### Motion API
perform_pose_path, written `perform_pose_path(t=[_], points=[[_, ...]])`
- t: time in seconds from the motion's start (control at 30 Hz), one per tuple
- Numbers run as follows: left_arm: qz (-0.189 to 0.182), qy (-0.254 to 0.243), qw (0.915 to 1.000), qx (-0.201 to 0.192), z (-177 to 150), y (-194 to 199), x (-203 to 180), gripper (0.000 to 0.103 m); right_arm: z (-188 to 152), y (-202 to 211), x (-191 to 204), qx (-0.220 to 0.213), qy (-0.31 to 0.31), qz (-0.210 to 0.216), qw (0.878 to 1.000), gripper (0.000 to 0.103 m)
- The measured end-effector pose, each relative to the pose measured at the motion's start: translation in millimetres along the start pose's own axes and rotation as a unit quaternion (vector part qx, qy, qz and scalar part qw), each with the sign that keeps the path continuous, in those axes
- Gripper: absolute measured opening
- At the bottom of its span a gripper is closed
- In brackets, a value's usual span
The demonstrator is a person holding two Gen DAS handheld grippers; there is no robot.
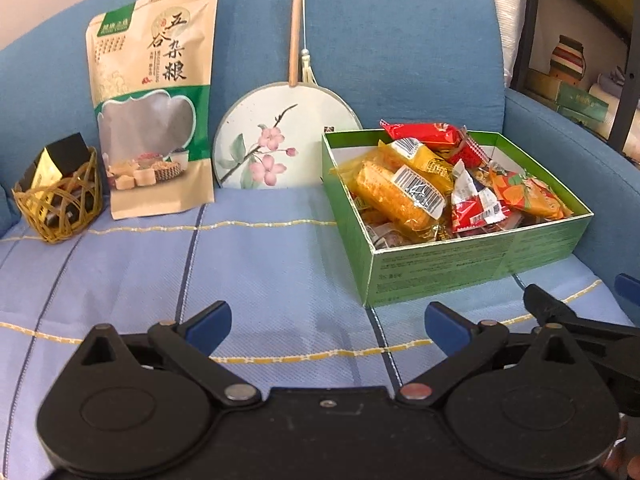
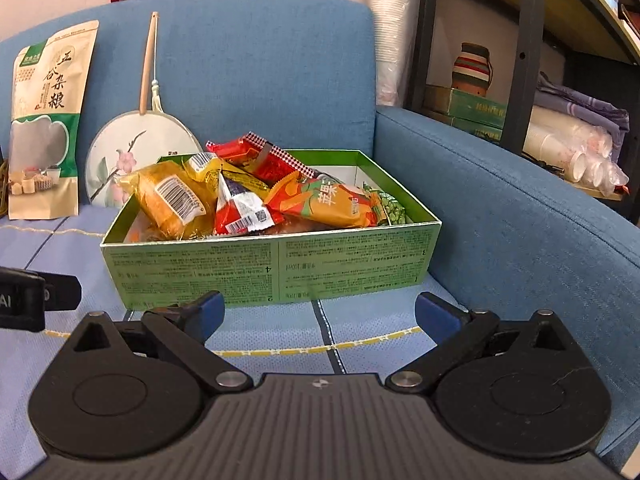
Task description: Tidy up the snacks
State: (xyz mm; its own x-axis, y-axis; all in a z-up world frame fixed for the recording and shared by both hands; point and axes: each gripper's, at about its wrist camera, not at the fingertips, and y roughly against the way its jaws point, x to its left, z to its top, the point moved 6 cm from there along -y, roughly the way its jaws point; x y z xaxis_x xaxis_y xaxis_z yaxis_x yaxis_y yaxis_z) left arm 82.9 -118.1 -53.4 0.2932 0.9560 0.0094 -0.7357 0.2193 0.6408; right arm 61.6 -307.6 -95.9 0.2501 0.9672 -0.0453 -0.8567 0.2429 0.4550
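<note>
Snacks heaped in green box, yellow, red, orange wrappers

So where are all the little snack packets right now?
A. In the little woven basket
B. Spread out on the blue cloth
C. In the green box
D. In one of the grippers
C: the snack packets sit piled inside the green box; both grippers are open and empty.

The left gripper hangs low in front of the green box, off its near left corner, fingers spread wide with nothing between the blue pads. The right gripper sits level just before the box's near wall, fingers equally wide apart, blue fingertips clear of the cardboard and empty.
</note>
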Motion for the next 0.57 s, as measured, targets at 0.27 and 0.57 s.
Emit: perform_pose_path(t=[0.27, 0.57], points=[[-0.001, -0.006, 1.0000, 0.004, 0.2, -1.2, -3.3, 0.103, 1.3, 1.5, -3.3, -0.003, -0.010, 0.004, 1.000, 0.103], [-0.005, -0.006, 1.0000, 0.004, 0.2, -0.6, -4.6, 0.103, 1.9, 5.8, -4.9, -0.008, -0.019, -0.001, 1.000, 0.103]])
